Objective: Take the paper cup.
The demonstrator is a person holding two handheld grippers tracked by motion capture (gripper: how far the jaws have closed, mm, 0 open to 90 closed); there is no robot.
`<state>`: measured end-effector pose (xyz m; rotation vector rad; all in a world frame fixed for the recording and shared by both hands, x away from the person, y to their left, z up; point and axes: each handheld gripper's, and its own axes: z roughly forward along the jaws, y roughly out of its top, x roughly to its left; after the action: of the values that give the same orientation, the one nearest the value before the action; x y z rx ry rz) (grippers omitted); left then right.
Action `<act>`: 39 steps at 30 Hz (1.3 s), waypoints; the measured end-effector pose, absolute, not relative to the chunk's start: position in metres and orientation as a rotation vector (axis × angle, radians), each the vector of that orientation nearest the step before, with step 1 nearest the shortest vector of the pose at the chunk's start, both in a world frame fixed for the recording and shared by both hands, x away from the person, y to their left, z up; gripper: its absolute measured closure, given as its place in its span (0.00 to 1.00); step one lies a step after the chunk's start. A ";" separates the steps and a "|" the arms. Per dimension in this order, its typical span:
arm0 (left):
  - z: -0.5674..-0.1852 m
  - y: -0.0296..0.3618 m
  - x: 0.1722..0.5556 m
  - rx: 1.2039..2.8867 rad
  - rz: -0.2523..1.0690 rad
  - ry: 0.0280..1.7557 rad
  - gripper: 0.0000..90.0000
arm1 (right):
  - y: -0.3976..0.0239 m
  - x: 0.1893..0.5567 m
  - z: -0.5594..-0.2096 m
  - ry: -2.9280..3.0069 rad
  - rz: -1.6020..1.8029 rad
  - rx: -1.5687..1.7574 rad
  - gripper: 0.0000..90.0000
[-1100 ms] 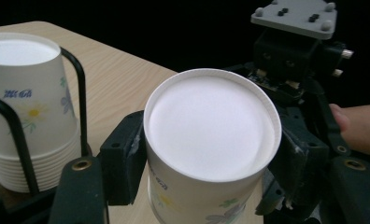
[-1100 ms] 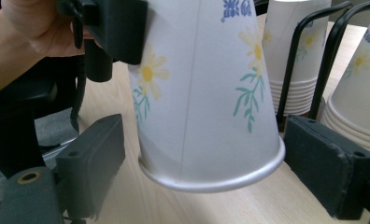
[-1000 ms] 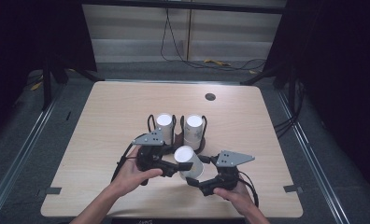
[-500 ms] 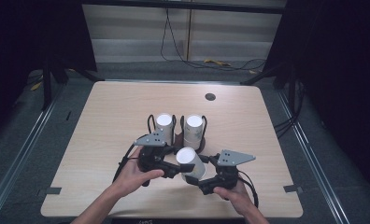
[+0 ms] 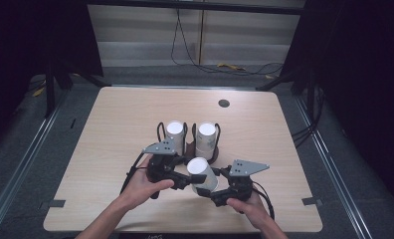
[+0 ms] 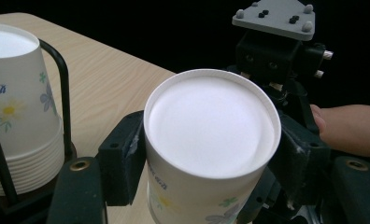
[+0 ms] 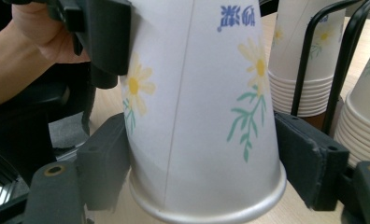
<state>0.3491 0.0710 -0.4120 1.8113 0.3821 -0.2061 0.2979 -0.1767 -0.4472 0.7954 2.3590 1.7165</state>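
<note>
Cup shifted slightly right | left claw, right claw both clamping it

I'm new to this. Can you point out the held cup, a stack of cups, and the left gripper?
Held cup point(image 6: 211, 123), left gripper view, its white upturned base.
Cup stack point(image 5: 205, 135), high view, its top.
Left gripper point(image 5: 184, 180), high view, between its fingertips.

The counter is evenly lit from overhead, and only faint, soft shadows are cast; the surroundings are left nearly black. The upturned cup base is blown out to featureless white in the left gripper view. Nearby cup stacks are rendered slightly soft in the right gripper view.
</note>
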 end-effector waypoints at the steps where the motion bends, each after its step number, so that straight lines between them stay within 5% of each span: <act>1: -0.412 0.071 0.349 1.809 -0.211 0.387 0.36 | -0.177 0.298 -0.447 2.358 1.715 0.797 0.26; 15: -0.415 0.072 0.351 1.815 -0.196 0.425 0.18 | -0.176 0.298 -0.446 2.396 1.710 0.784 0.28; 39: -0.408 0.080 0.351 1.909 -0.081 0.352 0.18 | -0.181 0.300 -0.436 2.516 1.429 0.736 0.31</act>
<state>0.3506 0.0799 -0.4081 1.9092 0.3520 -0.0806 0.3001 -0.1814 -0.4363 0.7362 2.5163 1.4291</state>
